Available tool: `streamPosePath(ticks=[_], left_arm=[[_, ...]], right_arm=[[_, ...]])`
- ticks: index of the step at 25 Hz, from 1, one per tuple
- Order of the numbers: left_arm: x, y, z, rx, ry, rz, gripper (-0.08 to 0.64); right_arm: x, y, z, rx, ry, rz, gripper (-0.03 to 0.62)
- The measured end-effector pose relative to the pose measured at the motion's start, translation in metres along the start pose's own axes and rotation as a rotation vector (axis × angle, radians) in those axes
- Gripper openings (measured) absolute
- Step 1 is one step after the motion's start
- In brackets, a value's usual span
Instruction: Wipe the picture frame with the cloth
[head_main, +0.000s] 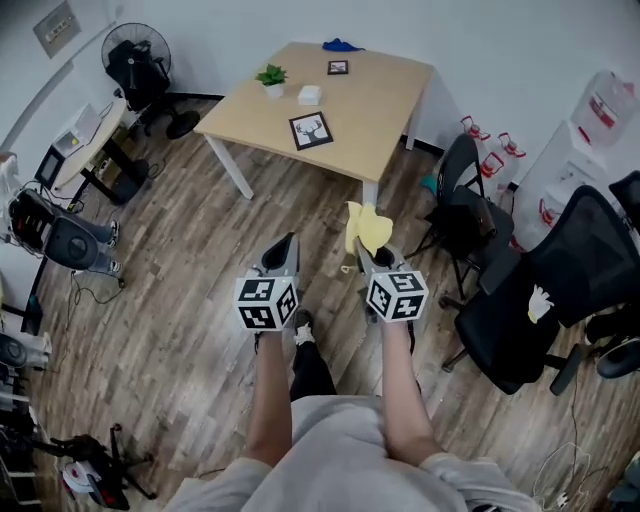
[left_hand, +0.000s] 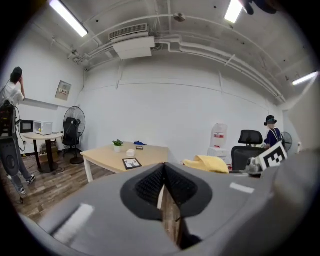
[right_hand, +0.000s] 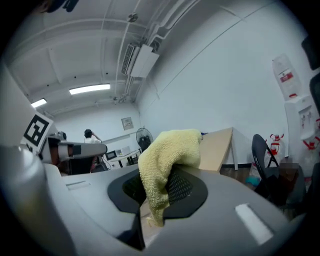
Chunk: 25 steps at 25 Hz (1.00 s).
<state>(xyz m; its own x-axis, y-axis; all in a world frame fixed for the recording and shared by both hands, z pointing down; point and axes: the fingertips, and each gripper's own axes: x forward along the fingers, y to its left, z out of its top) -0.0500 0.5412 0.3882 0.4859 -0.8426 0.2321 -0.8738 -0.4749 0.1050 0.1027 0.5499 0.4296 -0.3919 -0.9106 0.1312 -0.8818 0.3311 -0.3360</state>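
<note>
Our right hand-held gripper (head_main: 378, 252) is clamped on the yellow cloth (head_main: 368, 228), which hides its tips. Our left hand-held gripper (head_main: 284, 248) is closed and empty. The picture frame (head_main: 311, 131) lies on the counter (head_main: 385, 95), well apart from both.

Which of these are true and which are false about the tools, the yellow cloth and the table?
1. The right tool grips the yellow cloth. True.
2. The left tool holds a picture frame. False: it is shut on nothing.
3. The larger picture frame lies on the wooden table. True.
4. The potted plant stands on the floor. False: it stands on the table.
5. The cloth touches the frame. False: it is held well short of the table.
</note>
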Motion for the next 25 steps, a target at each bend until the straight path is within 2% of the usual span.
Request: streamPosePath(ticks=[3,7,13,19,25], left_arm=[[0.042,0.057,0.017,-0.030,0.010,-0.010,0.052],[0.102,0.101,0.027,-0.038,0.068,-0.073,0.052],[0.167,0.162,0.055,-0.042,0.090,-0.153,0.052],[0.215,0.227,0.072,-0.054,0.125,-0.147,0.052],[0.257,0.260,0.076,-0.041,0.141,-0.187,0.052]], right_arm=[[0.053,-0.011,-0.001,0.002,0.035,-0.056,0.051],[0.116,-0.026,0.020,0.024,0.038,-0.120,0.051],[0.207,-0.021,0.037,0.034,0.037,-0.155,0.051],[0.281,-0.014,0.043,0.032,0.064,-0.168,0.051],[0.337,-0.018,0.049,0.031,0.059,-0.184,0.051]])
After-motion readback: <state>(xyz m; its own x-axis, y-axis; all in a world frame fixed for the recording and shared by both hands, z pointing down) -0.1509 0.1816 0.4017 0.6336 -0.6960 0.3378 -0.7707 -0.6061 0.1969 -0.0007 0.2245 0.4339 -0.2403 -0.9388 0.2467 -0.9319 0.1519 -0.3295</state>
